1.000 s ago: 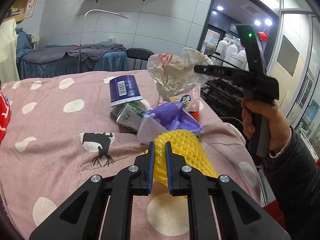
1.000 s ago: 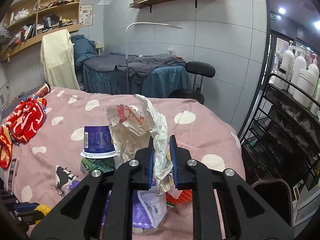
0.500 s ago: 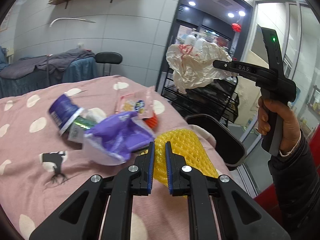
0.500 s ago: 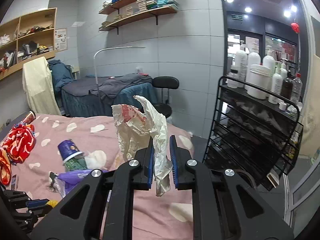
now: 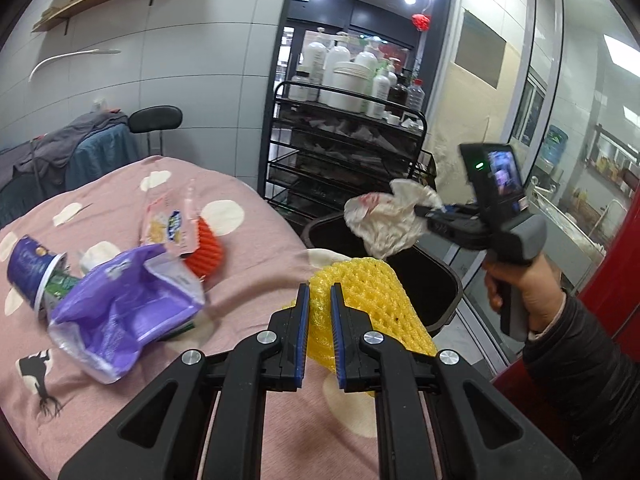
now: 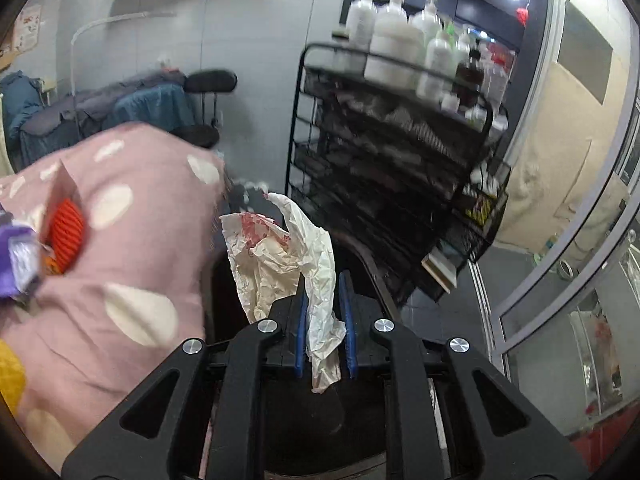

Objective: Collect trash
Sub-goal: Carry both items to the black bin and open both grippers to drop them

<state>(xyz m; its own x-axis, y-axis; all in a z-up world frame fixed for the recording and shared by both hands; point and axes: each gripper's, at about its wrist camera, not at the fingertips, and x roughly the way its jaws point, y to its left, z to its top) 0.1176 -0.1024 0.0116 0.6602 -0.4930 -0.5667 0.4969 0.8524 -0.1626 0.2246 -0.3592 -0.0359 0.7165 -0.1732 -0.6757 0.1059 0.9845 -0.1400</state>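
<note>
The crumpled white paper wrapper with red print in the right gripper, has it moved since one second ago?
Yes. The crumpled white paper wrapper went from above the pink dotted bedspread to over the black trash bin beside the bed.

Pink dotted bed (image 5: 248, 432) carries purple bag (image 5: 120, 304), cup (image 5: 30, 268), wrappers (image 5: 170, 226).

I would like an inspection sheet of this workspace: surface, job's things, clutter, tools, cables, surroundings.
Surface: pink spotted bedcover.
Job's things: crumpled white wrapper over the black trash bin; yellow foam net; purple bag, purple cup, orange foam net, pink packet lie on the cover.
Clutter: nothing seen.
Tools: left tool shut on yellow net; right tool shut on wrapper.
Cables: nothing seen.
Surroundings: black wire rack with bottles; black chair.
</note>
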